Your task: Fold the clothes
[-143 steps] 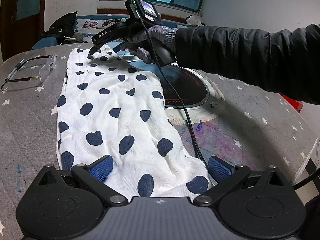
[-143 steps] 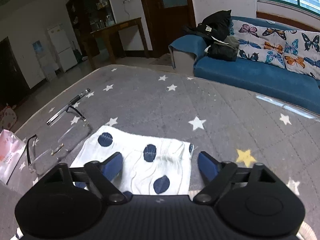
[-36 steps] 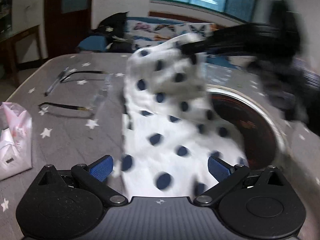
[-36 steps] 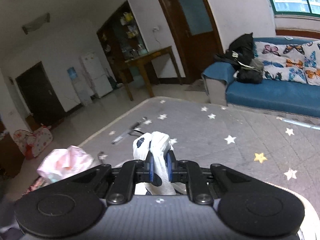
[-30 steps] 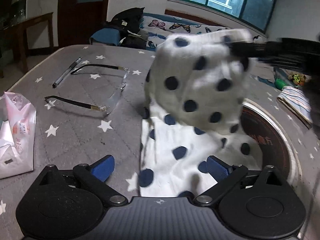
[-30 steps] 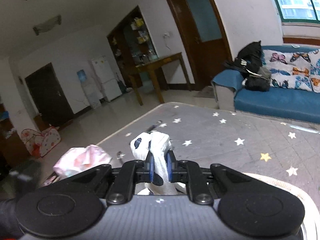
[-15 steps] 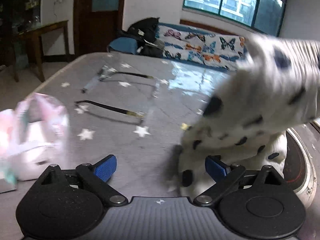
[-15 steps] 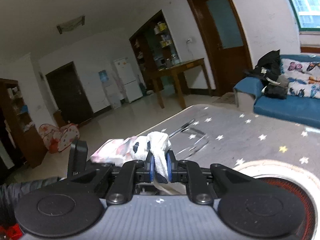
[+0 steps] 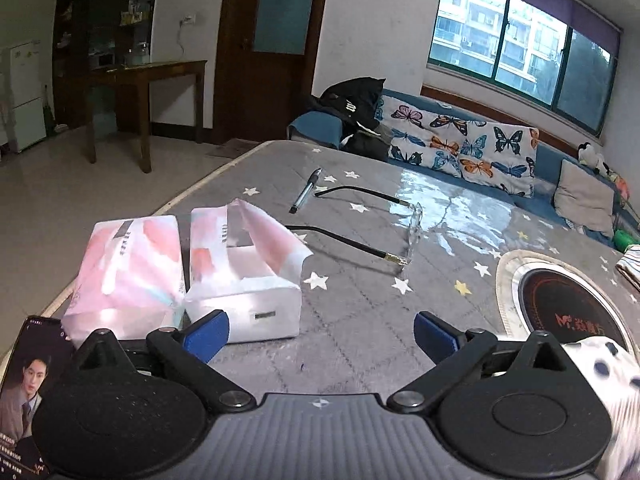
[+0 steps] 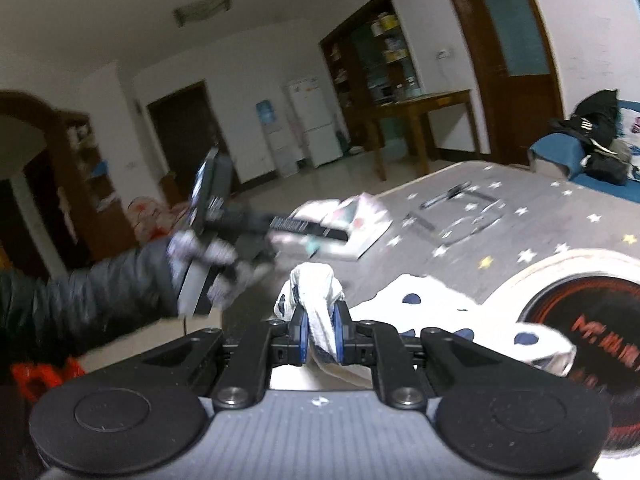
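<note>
Cloth (image 10: 320, 312) is pinched in the right gripper (image 10: 319, 334) at lower centre, likely to carry the fold, while the left gripper (image 9: 320, 334) gapes empty.

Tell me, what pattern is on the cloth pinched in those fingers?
White with dark navy spots, on the cloth; the right wrist view shows it best.

Two tissue packs (image 9: 184, 272) crowd the bench's (image 9: 360, 320) near left edge, a phone (image 9: 24, 392) just beside them; glasses (image 9: 380, 224) and a pen (image 9: 306, 190) lie toward the far edge, the round burner (image 9: 568, 312) to the right, with bare starred cloth between them
</note>
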A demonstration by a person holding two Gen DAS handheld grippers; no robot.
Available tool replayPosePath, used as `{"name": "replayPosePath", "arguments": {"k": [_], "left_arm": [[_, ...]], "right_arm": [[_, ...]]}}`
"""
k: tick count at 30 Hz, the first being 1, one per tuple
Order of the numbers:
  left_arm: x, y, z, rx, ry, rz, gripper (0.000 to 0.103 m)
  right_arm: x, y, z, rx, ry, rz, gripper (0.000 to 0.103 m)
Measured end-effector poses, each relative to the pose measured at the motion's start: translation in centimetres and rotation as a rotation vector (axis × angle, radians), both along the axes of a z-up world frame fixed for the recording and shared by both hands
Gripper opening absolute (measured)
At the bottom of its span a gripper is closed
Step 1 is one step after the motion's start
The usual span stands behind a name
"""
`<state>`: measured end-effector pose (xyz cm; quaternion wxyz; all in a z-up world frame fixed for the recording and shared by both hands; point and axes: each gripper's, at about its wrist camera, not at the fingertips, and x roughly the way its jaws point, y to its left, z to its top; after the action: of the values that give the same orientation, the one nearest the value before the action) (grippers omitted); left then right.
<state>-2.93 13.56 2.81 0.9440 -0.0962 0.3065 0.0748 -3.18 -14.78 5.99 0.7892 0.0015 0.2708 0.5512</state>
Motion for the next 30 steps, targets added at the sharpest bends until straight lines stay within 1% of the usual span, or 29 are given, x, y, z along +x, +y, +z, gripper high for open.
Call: {"name": "replayPosePath", "arguments": {"k": [2, 8, 12, 14, 16, 20, 24, 28, 30], "left_arm": [[-0.3, -0.3, -0.1, -0.006, 0.001, -0.013, 0.101], [-1.3, -2.4, -0.2, -0.01, 0.003, -0.087, 0.101], [-2.2, -4.0, -0.1, -0.023, -0.001, -0.14, 0.101], [-2.7, -4.9, -0.1, -0.025, 0.002, -0.172, 0.101], [-3.4, -5.8, -0.1, -0.021, 0.005, -0.21, 0.101], [-4.9, -7.7, -0.3, -0.008, 0.015, -0.278, 0.101], [-6.4, -9.6, -0.6, 0.048, 0.009, -0.32, 0.101], [-8.0, -10.8, -0.9, 0.086, 0.009, -0.354, 0.101], [-8.8, -11.3, -1.1, 0.117, 0.009, -0.365, 0.101]], "right_arm": [[-1.6, -0.1, -1.0, -0.014, 0.001, 0.033, 0.012], [-4.3, 0.1, -2.3, -0.081, -0.079, 0.101, 0.012], [-5.7, 0.6, -3.6, -0.173, -0.12, 0.156, 0.013], [-6.5, 0.6, -4.1, -0.205, -0.137, 0.18, 0.022], [-6.5, 0.4, -3.9, -0.205, -0.127, 0.193, 0.027], [-6.3, 0.2, -3.7, -0.204, -0.105, 0.219, 0.027], [-4.9, -0.5, -2.6, -0.129, -0.033, 0.168, 0.028], [-3.9, -0.1, -2.4, -0.096, 0.012, 0.136, 0.029], [-4.3, 0.8, -2.9, -0.149, -0.011, 0.153, 0.029]]}}
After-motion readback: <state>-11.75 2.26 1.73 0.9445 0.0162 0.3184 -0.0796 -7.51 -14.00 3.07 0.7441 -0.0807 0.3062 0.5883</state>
